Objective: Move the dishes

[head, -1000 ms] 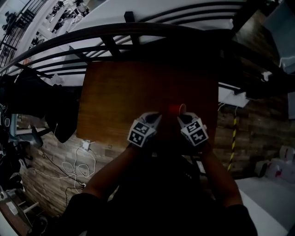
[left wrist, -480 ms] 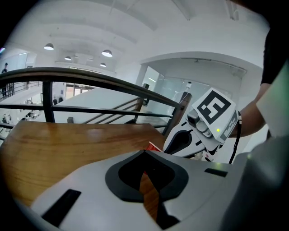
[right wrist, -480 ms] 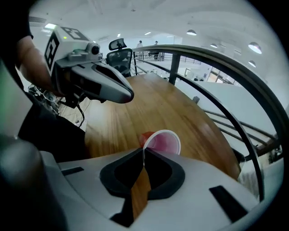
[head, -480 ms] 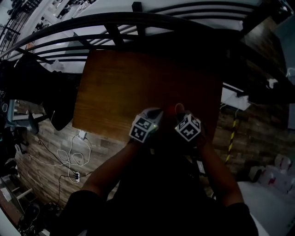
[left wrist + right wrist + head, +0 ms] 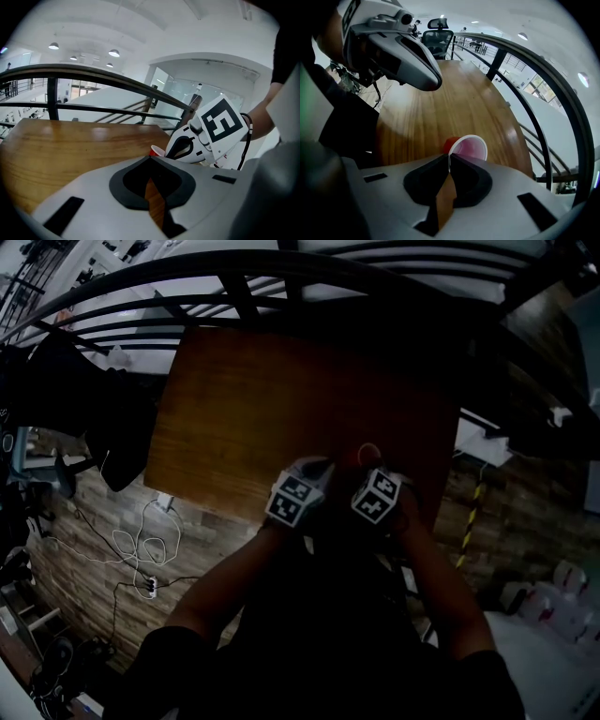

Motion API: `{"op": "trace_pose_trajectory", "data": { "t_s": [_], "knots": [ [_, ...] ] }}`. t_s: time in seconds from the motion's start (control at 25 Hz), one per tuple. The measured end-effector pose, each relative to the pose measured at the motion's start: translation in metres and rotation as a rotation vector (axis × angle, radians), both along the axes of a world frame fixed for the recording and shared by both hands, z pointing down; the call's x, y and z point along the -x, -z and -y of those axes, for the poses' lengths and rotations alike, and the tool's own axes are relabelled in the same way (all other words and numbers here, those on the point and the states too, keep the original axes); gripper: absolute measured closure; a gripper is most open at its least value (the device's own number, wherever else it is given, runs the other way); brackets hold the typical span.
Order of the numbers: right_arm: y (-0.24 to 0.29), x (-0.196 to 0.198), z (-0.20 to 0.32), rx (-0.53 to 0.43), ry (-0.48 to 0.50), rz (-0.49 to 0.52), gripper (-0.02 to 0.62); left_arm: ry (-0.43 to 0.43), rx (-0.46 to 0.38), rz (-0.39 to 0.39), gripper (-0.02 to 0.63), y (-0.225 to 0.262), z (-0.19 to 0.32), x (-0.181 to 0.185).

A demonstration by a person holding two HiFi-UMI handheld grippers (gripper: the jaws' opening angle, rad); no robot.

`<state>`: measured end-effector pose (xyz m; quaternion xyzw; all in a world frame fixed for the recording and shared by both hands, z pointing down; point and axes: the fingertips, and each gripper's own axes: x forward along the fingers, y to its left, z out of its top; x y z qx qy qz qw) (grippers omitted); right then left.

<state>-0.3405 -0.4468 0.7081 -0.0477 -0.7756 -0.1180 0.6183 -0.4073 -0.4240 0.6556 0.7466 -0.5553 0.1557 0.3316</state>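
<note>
A small red cup [image 5: 468,146] with a white rim and pale inside hangs tilted over the wooden table [image 5: 440,108]. My right gripper [image 5: 450,160] is shut on its rim and points steeply down. In the head view the cup [image 5: 368,456] peeks out above the right gripper [image 5: 372,474], near the table's [image 5: 281,399] front right. My left gripper [image 5: 150,161] is shut with nothing in it and hovers just left of the cup [image 5: 157,151]. Its body [image 5: 403,51] shows in the right gripper view. The left gripper [image 5: 314,472] sits beside the right one.
A dark curved metal railing [image 5: 234,287] runs behind the table's far edge. Cables [image 5: 141,545] lie on the floor at the left. A black office chair [image 5: 440,26] stands beyond the table's end.
Both grippers have sunk toward the table's near edge. The right gripper rolled and tipped downward, taking the cup with it, so less of the cup shows in the head view.
</note>
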Motion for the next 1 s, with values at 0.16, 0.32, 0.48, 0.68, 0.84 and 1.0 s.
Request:
{"op": "trace_pose_trajectory", "data": {
  "t_s": [0.16,0.32,0.48,0.68,0.84,1.0],
  "knots": [
    [-0.009,-0.001,0.002,-0.044,0.041,-0.042,0.574,0.013,0.010,-0.004,0.615,-0.006,-0.005,0.002],
    [-0.014,-0.001,0.002,-0.068,0.050,-0.068,0.574,0.026,0.018,-0.020,0.615,-0.010,-0.009,0.003],
    [-0.018,0.001,0.002,-0.075,0.052,-0.070,0.574,0.025,0.019,-0.025,0.615,-0.012,-0.009,0.002],
    [-0.019,0.006,-0.001,-0.065,0.044,-0.064,0.570,0.014,0.025,-0.025,0.615,-0.014,-0.009,0.005],
    [-0.017,0.012,-0.004,-0.053,0.028,-0.042,0.547,0.012,0.030,-0.034,0.615,-0.015,-0.010,0.007],
    [-0.012,0.016,-0.007,-0.045,0.008,-0.020,0.529,0.004,0.031,-0.031,0.615,-0.014,-0.012,0.009]
  ]
}}
